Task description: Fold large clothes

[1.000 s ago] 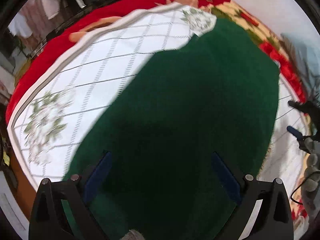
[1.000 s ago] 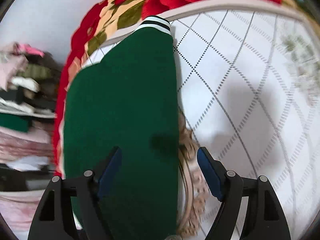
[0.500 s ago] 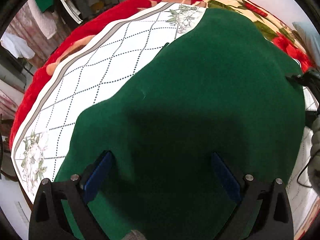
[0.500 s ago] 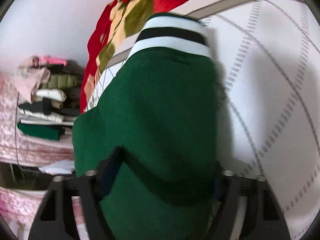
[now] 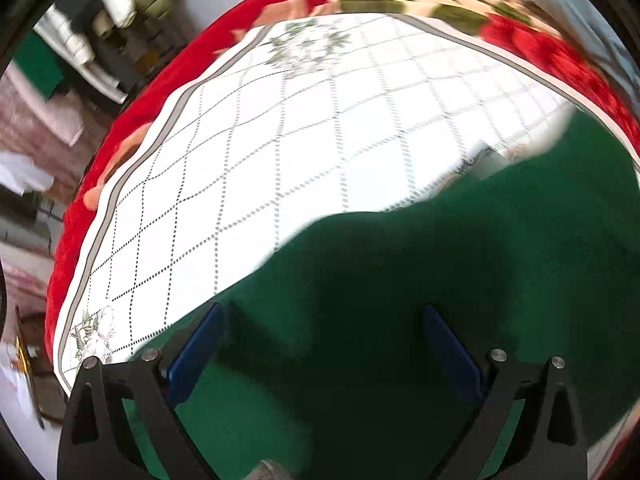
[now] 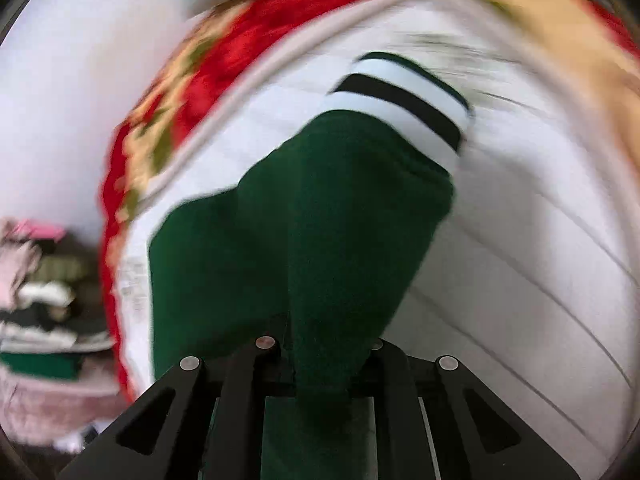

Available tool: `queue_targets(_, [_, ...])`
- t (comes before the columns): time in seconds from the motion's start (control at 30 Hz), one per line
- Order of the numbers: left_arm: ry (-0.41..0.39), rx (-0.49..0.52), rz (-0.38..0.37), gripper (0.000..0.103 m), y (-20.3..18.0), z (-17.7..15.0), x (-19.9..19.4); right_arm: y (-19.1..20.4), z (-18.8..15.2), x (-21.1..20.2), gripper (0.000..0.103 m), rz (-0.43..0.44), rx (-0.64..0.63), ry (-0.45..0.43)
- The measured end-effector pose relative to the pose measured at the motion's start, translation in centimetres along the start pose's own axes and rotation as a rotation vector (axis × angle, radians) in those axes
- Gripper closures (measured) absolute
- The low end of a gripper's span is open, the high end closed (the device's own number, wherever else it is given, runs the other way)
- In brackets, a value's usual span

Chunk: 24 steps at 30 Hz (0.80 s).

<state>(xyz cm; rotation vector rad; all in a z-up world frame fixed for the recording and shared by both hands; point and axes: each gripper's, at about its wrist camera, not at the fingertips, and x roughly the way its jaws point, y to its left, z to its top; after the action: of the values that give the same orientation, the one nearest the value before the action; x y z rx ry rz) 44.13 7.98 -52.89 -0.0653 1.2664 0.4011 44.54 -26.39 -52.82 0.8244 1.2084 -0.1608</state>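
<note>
A large dark green garment (image 5: pixel 420 288) lies spread on a white quilted bedcover (image 5: pixel 280 152). My left gripper (image 5: pixel 320 344) is open and hovers over the green cloth, its blue pads (image 5: pixel 192 352) apart with nothing between them. In the right wrist view my right gripper (image 6: pixel 320 360) is shut on the garment's green sleeve (image 6: pixel 320 220), which hangs lifted and ends in a white cuff with a black stripe (image 6: pixel 404 96). The right view is motion-blurred.
A red floral blanket (image 5: pixel 168 80) rims the bedcover. A stack of folded clothes (image 6: pixel 40 300) stands at the left past the bed edge, and more clothes (image 5: pixel 112 20) show at the upper left in the left wrist view. A white wall (image 6: pixel 80 80) lies behind.
My right gripper has closed on the sleeve and lifted it off the bedcover. My left gripper has swung so more bare bedcover shows and the green cloth sits lower right.
</note>
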Motion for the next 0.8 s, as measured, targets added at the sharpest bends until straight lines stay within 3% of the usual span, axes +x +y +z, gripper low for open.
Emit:
queue_targets(0.1, [0.037,0.012,-0.042,0.002,-1.4,-1.7,-1.4,-6.8,-3.3,-2.4,0.089,-0.056,0.111,0.074])
queue_targets(0.2, [0.063,-0.003,-0.08,0.002,-2.0,-3.4,-2.6,-10.8,-5.1,-3.3,0.081,-0.07,0.177,0.163])
queue_targets(0.33, [0.076,-0.026,-0.107,0.002,-2.8,-5.5,-4.8,-9.8,-5.5,-6.1,0.068,-0.198,0.04,0.179])
queue_targets(0.4, [0.075,-0.046,-0.12,0.002,-3.0,-5.6,-5.6,-8.1,-5.2,-8.0,0.068,-0.303,-0.059,0.137])
queue_targets(0.53, [0.056,-0.057,-0.098,0.002,-2.3,-6.1,-5.8,-6.1,-4.2,-10.8,0.068,-0.349,-0.211,0.034])
queue_targets(0.63, [0.066,-0.09,-0.081,0.002,-1.1,-5.6,-4.7,-2.6,-2.9,-9.7,0.067,-0.264,-0.303,0.002])
queue_targets(0.73, [0.053,-0.11,-0.047,0.002,0.2,-4.9,-3.8,0.6,-1.3,-4.3,0.068,-0.102,-0.33,0.112])
queue_targets(0.8, [0.047,-0.128,-0.015,0.002,1.2,-4.5,-2.8,2.2,-1.3,-1.0,0.068,-0.061,-0.338,0.149])
